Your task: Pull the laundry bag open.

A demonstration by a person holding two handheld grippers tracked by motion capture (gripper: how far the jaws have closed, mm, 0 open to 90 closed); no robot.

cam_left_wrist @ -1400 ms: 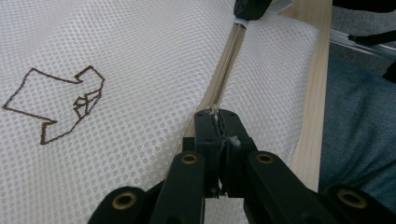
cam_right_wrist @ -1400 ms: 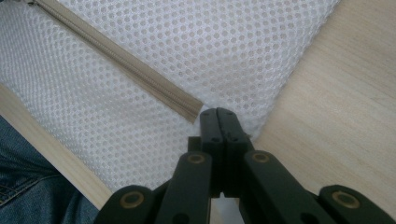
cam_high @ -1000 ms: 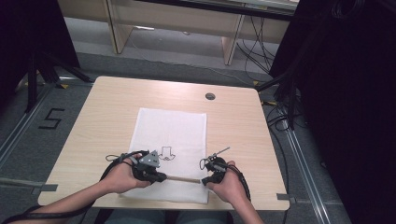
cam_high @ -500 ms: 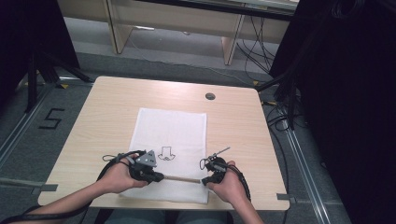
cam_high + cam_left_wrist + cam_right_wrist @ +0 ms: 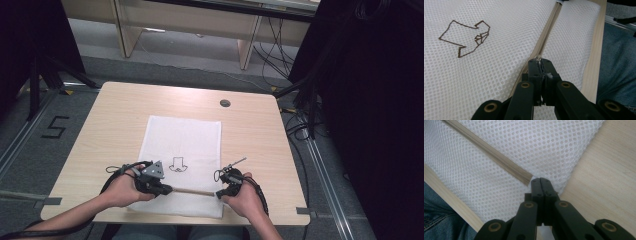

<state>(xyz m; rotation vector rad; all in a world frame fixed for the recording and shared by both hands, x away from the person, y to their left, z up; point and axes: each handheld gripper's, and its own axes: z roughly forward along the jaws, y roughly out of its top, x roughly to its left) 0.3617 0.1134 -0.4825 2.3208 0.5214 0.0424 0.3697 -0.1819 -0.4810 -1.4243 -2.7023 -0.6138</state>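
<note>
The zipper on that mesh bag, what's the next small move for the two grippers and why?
Probably slide the left gripper along the zipper toward the right gripper. The left one is shut on what looks like the zipper pull, and the right is shut on the mesh bag at the zipper's far end, so the track is braced for the pull to travel.

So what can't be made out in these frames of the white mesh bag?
- Zipper pull: left gripper view, pinched inside the shut left tongs.
- Beige zipper end: right gripper view, under the shut right tongs.
- Brown arrow drawing: high view, too small to read.
- White mesh bag contents: cannot tell.
</note>
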